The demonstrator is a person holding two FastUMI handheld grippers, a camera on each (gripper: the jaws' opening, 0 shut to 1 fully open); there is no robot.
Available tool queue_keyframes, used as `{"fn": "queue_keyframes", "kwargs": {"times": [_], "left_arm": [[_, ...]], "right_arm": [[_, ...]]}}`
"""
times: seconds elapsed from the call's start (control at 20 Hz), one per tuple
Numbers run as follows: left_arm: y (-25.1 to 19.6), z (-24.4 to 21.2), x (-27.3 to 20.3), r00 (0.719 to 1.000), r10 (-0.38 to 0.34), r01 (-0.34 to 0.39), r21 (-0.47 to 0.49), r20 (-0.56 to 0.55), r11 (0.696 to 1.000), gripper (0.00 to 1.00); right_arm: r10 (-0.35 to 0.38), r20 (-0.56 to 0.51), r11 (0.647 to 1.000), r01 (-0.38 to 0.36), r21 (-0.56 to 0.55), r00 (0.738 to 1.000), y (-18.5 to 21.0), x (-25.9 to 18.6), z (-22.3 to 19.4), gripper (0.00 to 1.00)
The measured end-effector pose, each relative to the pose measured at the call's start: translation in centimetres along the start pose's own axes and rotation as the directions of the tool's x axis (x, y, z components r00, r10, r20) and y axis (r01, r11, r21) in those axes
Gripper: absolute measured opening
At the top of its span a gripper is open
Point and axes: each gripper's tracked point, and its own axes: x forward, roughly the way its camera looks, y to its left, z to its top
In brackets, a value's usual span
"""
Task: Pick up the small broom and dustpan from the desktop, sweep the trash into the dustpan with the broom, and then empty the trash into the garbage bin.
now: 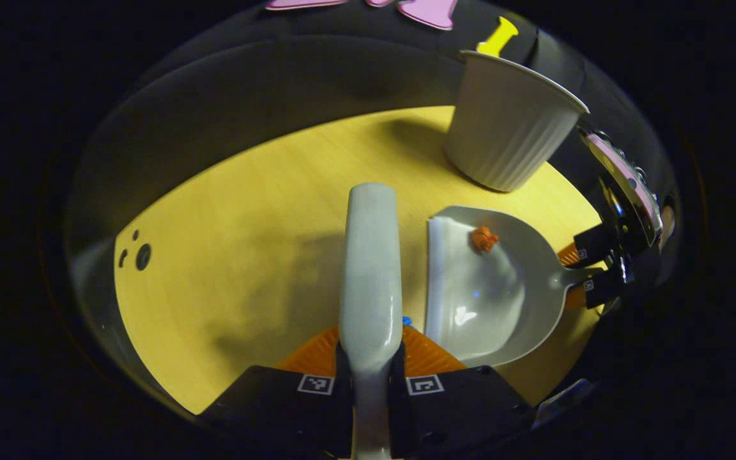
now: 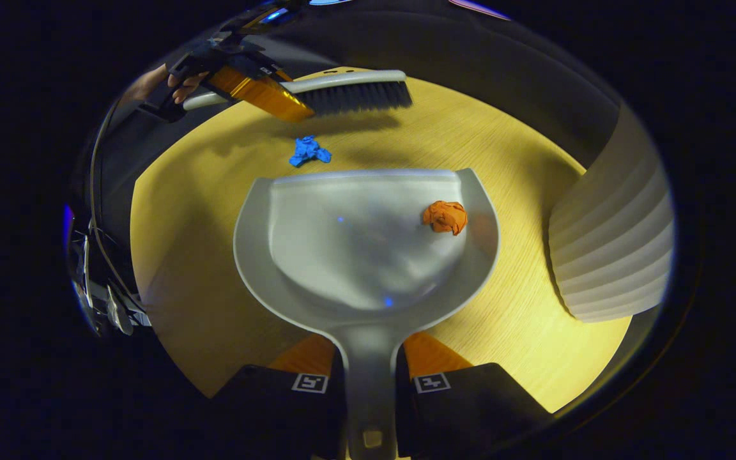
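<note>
My left gripper point(image 1: 371, 358) is shut on the grey broom point(image 1: 371, 268), which points away over the yellow desktop point(image 1: 246, 211). Right of it lies the grey dustpan point(image 1: 489, 287) with an orange paper ball point(image 1: 484, 238) inside; my right gripper point(image 1: 588, 271) is shut on its handle. A blue scrap point(image 1: 406, 320) peeks out beside the broom. In the right gripper view, my right gripper point(image 2: 371, 383) holds the dustpan point(image 2: 361, 255) flat on the desktop, the orange ball point(image 2: 446, 217) at its right. The blue scrap point(image 2: 309, 152) lies just beyond the pan's lip. Above it hovers the broom point(image 2: 342, 92), bristles down, in the left gripper point(image 2: 266, 96).
A white ribbed garbage bin point(image 1: 508, 128) stands upright at the far edge of the desktop, close to the dustpan's side point(image 2: 617, 249). A hand point(image 2: 183, 83) holds the left gripper. Three small dark holes point(image 1: 138, 252) mark the desktop's left part.
</note>
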Motion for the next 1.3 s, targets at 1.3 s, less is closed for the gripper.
{"fn": "queue_keyframes", "kwargs": {"times": [1.3], "left_arm": [[-3.0, -8.2, -5.7, 0.997, 0.044, -0.034, -0.165, 0.061, 0.986, 0.27]], "right_arm": [[-0.094, 0.09, 0.985, 0.08, 0.15, 0.991, 1.5, -6.1, -1.6, 0.34]]}}
